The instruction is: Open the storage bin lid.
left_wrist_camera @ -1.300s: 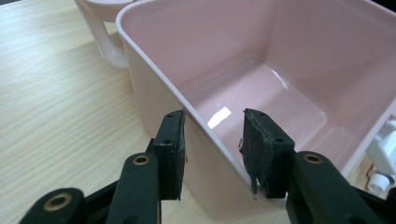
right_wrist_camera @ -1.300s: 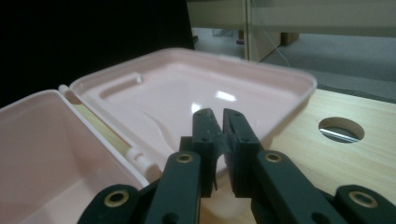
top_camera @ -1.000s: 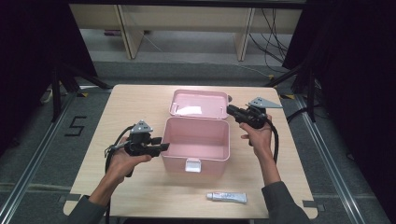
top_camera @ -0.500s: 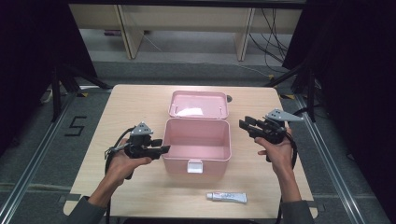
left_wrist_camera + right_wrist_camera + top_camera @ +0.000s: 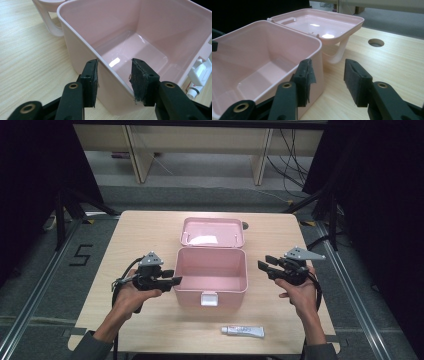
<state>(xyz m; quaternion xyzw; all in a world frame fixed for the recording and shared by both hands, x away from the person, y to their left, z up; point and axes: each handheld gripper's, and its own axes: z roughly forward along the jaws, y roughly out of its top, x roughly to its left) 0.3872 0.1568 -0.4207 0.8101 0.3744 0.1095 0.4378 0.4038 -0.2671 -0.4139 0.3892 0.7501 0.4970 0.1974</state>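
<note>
**Two hand-held grippers at an open pink box**

The left gripper [image 5: 172, 281] is held at the left side of a pink box [image 5: 212, 270], with its jaws straddling the box's left wall. In the left gripper view [image 5: 113, 82], one pad is seen outside the wall and one inside, above the bare floor of the box; a gap is visible beside each pad, so the wall is not clamped and the jaws are parted.

The right gripper [image 5: 264, 263] is held just off the right side of the box, apart from it. Its jaws have just been opening, and nothing is seen between them. In the right gripper view [image 5: 327, 80], the box's near corner is seen just beyond the left-hand jaw, with bare table between the pads.

The box sits at the middle of a light wooden table [image 5: 145, 230]. Its lid [image 5: 212, 232] is thrown back and lies open behind it, and a white latch [image 5: 209, 298] is seen on the front wall. A small white tube [image 5: 243, 331] lies on the table near the front edge, well apart from both grippers.
</note>
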